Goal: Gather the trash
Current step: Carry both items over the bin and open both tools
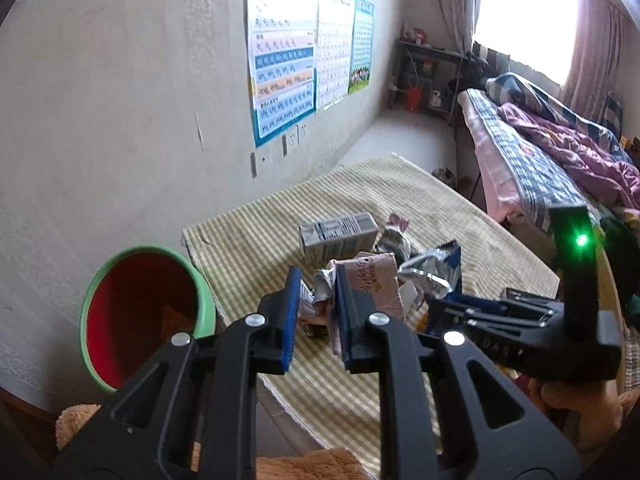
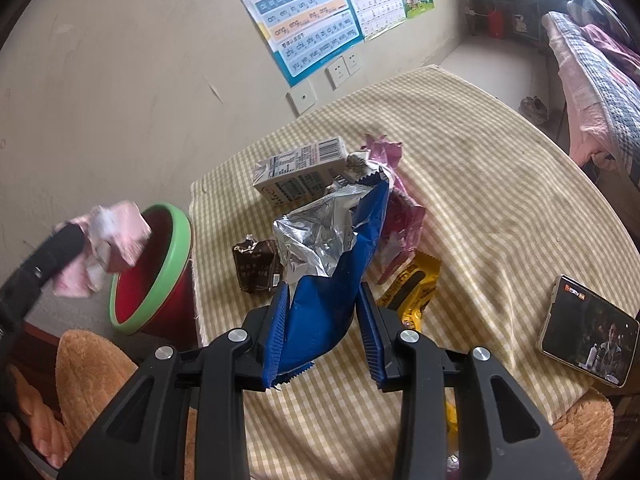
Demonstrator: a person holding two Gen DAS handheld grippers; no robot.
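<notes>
My left gripper (image 1: pixel 316 312) is shut on a crumpled pink wrapper (image 1: pixel 376 286); in the right wrist view it shows at the far left, holding the pink wrapper (image 2: pixel 116 232) above the rim of a red bin with a green rim (image 2: pixel 172 248), which also shows in the left wrist view (image 1: pixel 144 312). My right gripper (image 2: pixel 326 332) has its jaws around a blue and silver snack bag (image 2: pixel 340 264) on the striped tablecloth (image 2: pixel 480 200). A grey carton (image 2: pixel 300 172), a brown wrapper (image 2: pixel 256 268), a magenta wrapper (image 2: pixel 400 216) and a yellow wrapper (image 2: pixel 416 292) lie beside it.
A phone (image 2: pixel 588 332) with a lit screen lies at the table's right edge. A wall with posters (image 2: pixel 304 20) stands behind the table. A bed (image 1: pixel 560 144) stands at the far right. Fluffy orange cushions (image 2: pixel 92 376) lie near the table's front.
</notes>
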